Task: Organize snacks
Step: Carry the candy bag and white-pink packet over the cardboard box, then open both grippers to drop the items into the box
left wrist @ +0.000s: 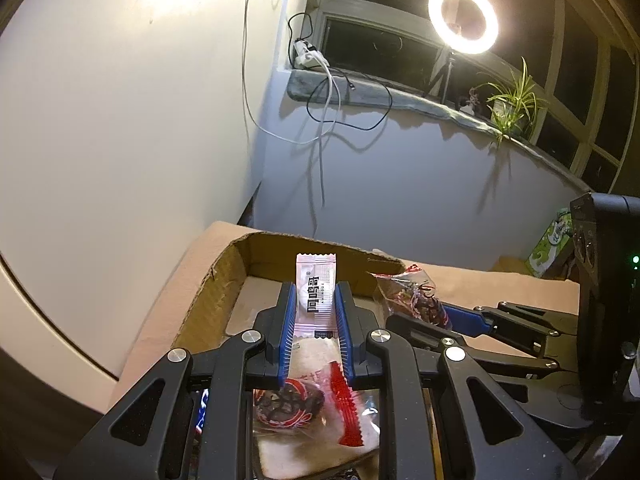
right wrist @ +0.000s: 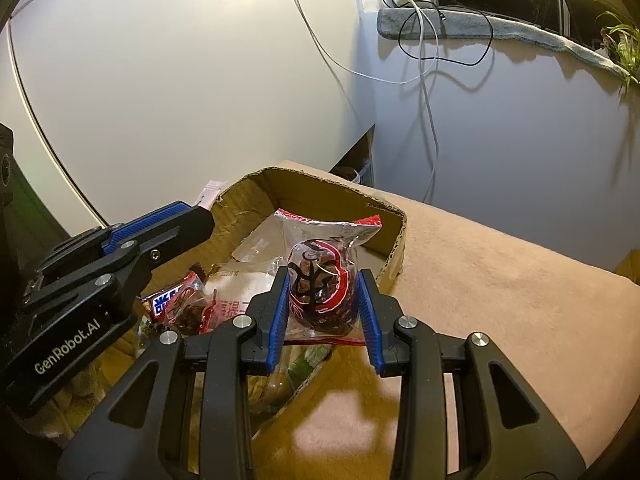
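Observation:
My left gripper (left wrist: 315, 294) is shut on a slim white snack stick pack (left wrist: 315, 292) with dark lettering, held upright over the open cardboard box (left wrist: 224, 276). In the right wrist view my right gripper (right wrist: 322, 282) is shut on a clear bag of dark snacks with red and white print (right wrist: 320, 276), held above the box's right side (right wrist: 394, 236). That same bag (left wrist: 412, 296) shows to the right in the left wrist view. Inside the box lie other packs: a red-printed clear bag (left wrist: 288, 404), a white pack (right wrist: 236, 284) and a blue-lettered bar (right wrist: 166, 300).
The box rests on a tan cloth surface (right wrist: 500, 280) running right. A white wall and grey wall stand close behind, with cables (left wrist: 324, 120) hanging from a window sill. A green carton (left wrist: 554, 244) sits far right, and a ring light (left wrist: 463, 18) shines above.

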